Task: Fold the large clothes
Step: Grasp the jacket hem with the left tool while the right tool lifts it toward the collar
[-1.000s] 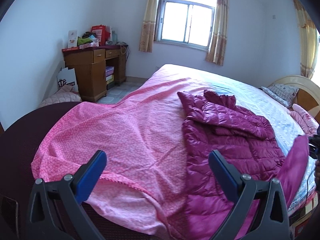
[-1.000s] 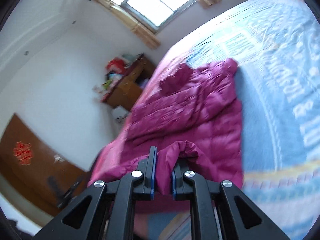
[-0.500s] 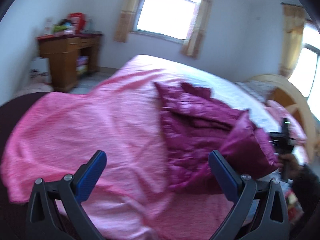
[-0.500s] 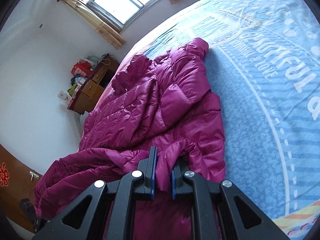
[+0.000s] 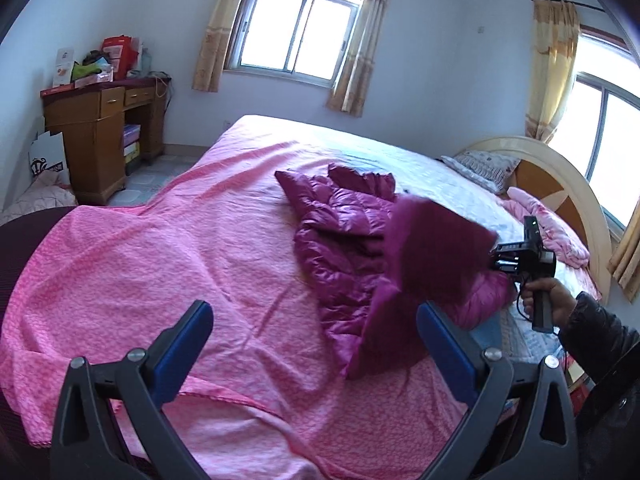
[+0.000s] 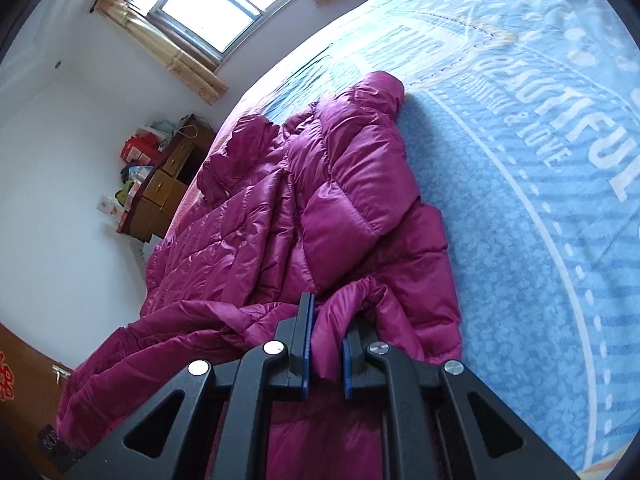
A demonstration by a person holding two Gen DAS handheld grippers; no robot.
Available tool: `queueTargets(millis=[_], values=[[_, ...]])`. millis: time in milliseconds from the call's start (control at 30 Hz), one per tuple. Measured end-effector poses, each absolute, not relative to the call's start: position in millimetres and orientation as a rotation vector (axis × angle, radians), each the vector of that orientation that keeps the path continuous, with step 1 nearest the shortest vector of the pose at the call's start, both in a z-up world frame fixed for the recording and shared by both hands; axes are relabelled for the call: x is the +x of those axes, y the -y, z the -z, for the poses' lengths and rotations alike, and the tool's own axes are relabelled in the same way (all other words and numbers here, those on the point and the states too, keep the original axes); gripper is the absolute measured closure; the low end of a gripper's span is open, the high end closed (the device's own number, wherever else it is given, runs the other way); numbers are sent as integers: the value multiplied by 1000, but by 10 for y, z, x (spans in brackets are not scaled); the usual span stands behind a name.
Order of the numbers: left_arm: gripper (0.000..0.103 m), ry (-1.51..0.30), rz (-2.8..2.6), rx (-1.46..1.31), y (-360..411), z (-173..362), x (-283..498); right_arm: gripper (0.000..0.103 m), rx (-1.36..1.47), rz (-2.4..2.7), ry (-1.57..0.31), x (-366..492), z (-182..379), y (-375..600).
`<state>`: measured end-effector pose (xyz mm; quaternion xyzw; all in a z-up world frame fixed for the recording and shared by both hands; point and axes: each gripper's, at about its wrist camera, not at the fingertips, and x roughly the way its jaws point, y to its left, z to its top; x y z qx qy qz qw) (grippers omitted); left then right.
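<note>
Clenching a fold of the puffy magenta quilted down jacket [image 6: 328, 216], which lies on the pink-covered bed [image 5: 160, 264], the right gripper [image 6: 326, 354] lifts its edge; the left gripper [image 5: 316, 344] hangs released. Slick fabric could slip free, spoiling the fold.

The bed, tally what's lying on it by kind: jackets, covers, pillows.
Jackets: 1, the magenta puffer jacket, held by the right gripper
Covers: 3, pink sheet, blue printed blanket, bunched pink quilt
Pillows: 1, patterned pillow
Total: 5
</note>
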<state>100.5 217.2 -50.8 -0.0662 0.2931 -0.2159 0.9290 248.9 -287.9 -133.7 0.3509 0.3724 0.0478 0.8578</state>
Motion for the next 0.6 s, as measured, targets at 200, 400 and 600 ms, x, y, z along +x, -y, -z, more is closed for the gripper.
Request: queueTargets(millis=[200, 400, 600], values=[[0, -582, 589, -79, -1771, 506, 1129, 92, 730, -107, -780, 2515, 1332, 2863], [9, -676, 518, -47, -1280, 759, 1612, 89, 778, -221, -681, 2379, 1153, 2923], [38, -735, 517, -139, -1216, 858, 1791, 26, 761, -292, -571, 1973, 790, 3095]])
